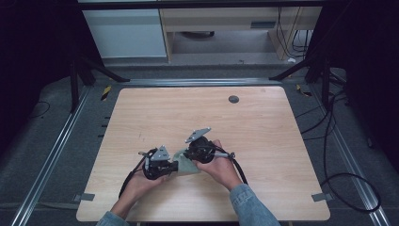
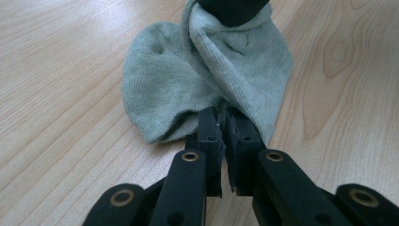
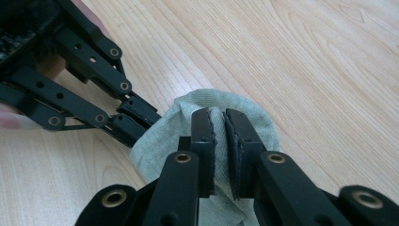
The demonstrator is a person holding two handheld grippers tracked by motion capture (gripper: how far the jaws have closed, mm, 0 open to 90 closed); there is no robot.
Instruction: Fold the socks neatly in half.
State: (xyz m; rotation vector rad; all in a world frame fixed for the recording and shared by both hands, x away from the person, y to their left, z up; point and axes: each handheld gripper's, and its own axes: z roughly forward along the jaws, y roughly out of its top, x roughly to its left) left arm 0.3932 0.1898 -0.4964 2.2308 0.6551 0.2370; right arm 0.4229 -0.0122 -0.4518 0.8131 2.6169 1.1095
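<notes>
A grey-green sock (image 2: 197, 80) lies bunched low and centre in the high view on the wooden table (image 1: 263, 122); I hold my left gripper (image 2: 225, 123) clenched on its near edge, my right gripper (image 3: 219, 123) pinching another fold, the two just beside each other.

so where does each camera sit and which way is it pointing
High view: above the person's side, looking forward and down on the table; forearms, hands, left gripper and right gripper meet at the grey-green cloth.
Left gripper view: rides the left gripper, looking along its jaws, shut on the cloth.
Right gripper view: rides the right gripper, jaws shut on the cloth; the left gripper shows too.
Shared: the cloth, wooden tabletop.
</notes>
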